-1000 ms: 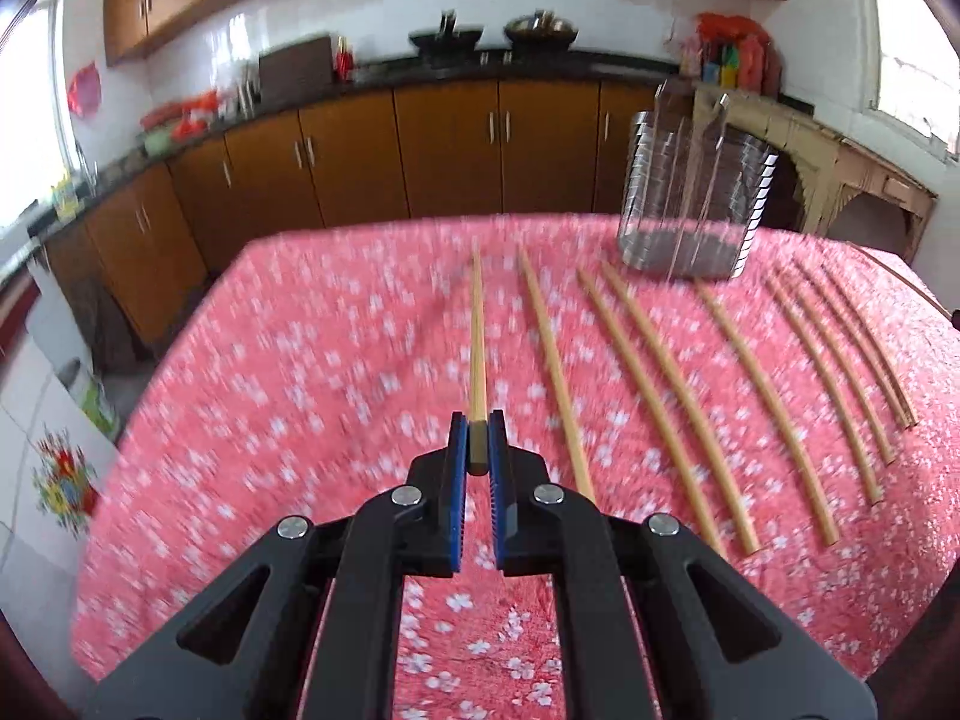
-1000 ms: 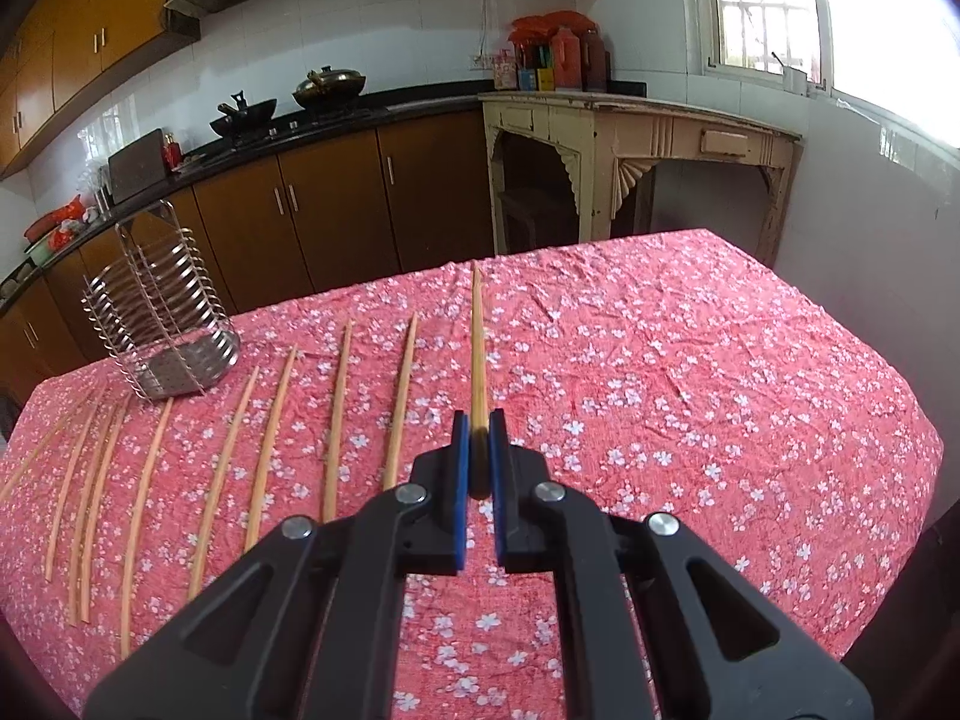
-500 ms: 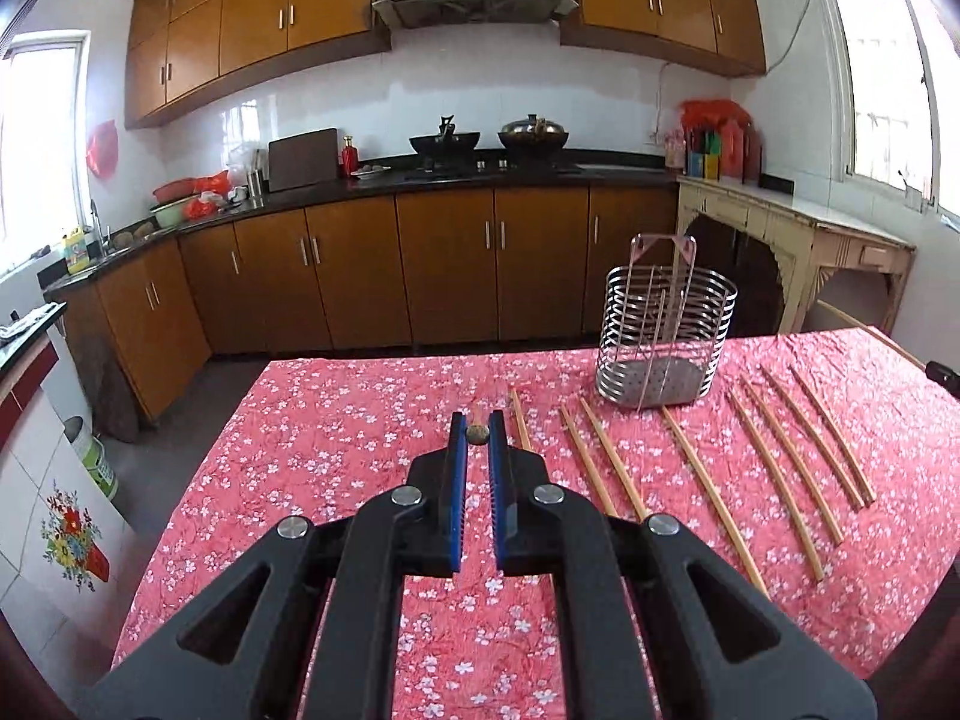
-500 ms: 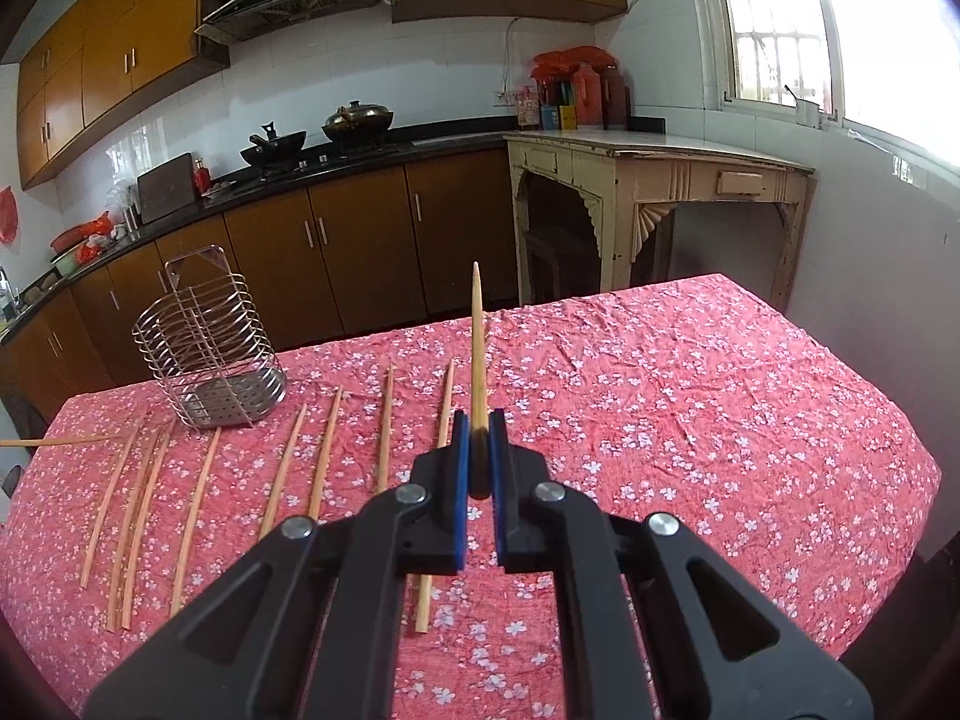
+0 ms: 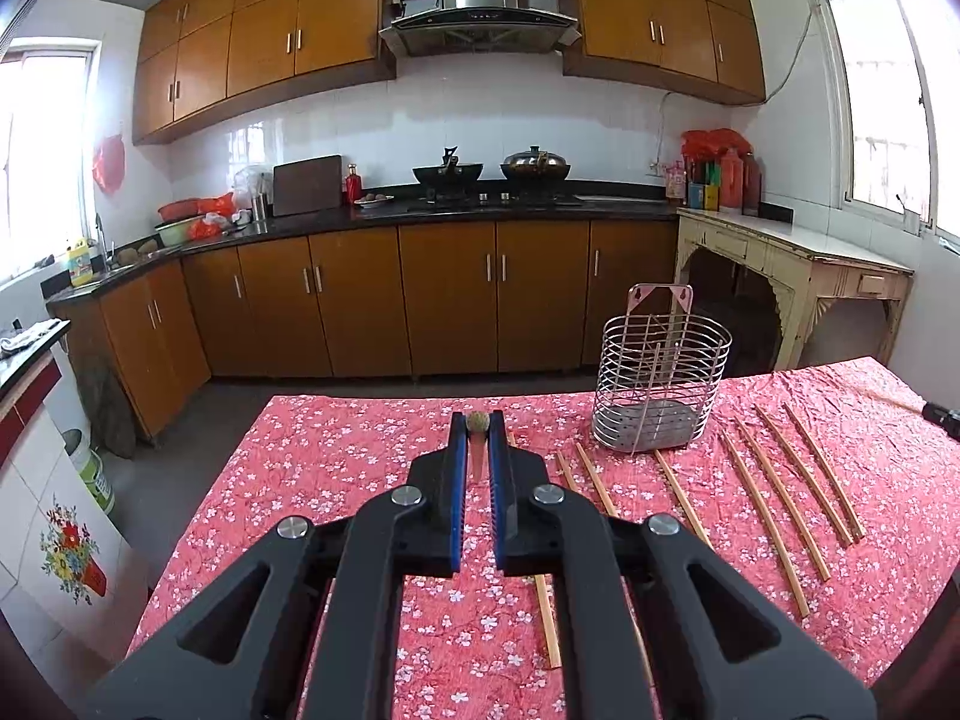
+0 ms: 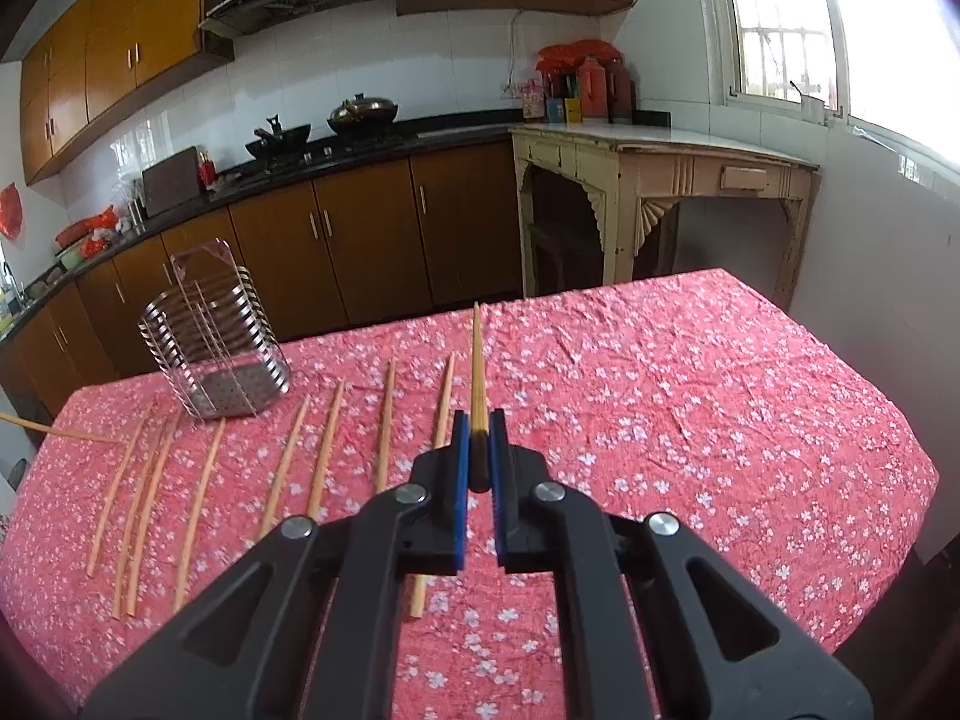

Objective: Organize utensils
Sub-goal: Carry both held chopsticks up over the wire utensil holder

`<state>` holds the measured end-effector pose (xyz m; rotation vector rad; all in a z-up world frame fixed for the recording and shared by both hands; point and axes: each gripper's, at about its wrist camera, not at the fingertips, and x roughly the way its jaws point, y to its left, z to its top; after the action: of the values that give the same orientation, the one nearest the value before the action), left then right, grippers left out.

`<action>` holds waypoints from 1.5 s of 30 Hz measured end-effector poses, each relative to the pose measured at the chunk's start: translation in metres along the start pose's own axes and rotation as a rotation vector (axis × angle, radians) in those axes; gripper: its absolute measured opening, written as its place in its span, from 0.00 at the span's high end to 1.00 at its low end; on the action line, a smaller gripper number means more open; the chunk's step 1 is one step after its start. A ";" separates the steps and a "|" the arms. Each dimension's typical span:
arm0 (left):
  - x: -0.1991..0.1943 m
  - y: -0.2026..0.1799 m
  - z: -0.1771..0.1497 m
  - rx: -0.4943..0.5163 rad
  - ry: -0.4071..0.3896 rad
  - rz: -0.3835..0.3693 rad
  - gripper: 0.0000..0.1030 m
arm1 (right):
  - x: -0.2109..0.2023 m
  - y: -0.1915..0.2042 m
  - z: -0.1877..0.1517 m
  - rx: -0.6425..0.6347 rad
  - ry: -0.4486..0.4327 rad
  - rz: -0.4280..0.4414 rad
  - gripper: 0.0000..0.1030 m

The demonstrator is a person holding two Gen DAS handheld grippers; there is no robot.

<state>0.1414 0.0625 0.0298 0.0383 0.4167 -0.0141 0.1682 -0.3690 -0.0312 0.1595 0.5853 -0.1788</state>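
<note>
left tool point(image 5: 478, 427): jaws clamped tight on a chopstick point(image 5: 477, 420). I see it end-on, round tip between the blue pads point(image 5: 458, 480), stick pointing straight away from cam, lifted clear of the bench point(image 5: 360, 450).
right tool point(image 6: 478, 441): also pinched shut, on a 2nd chopstick point(image 6: 477, 372). It sticks out fwd from the pads, tip up over the bench's far edge, off the cloth.
held sticks' location: both in my tools, in the air, neither in the holder.
holder: wire utensil basket point(image 5: 660, 396) upright on the bench nr the far edge, right of left tool in left cam, far-left in right cam point(image 6: 216, 354). I see no stick inside.
loose chopsticks: row lying flat on the red floral cloth, roughly parallel, running near-to-far. Left cam: several right of the tool point(image 5: 774, 504), btwn basket and right edge. Right cam: same row left of the tool point(image 6: 327, 450), stretching toward the left edge.
bench bkgd: kitchen cabinets point(image 5: 450, 300) behind, cream side table point(image 6: 660, 180) past the far right corner.
</note>
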 end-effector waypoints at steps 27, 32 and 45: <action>0.001 0.000 0.042 -0.033 -0.086 -0.013 0.94 | -0.028 0.009 0.093 0.040 -0.254 0.032 0.93; 0.001 0.001 0.048 -0.043 -0.102 -0.022 0.94 | -0.035 0.016 0.107 0.029 -0.285 0.041 0.93; -0.010 -0.008 0.072 -0.035 -0.146 -0.067 0.94 | -0.056 0.044 0.127 0.003 -0.341 0.125 0.93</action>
<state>0.1612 0.0513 0.0993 -0.0110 0.2716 -0.0757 0.1990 -0.3447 0.1091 0.1636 0.2350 -0.0830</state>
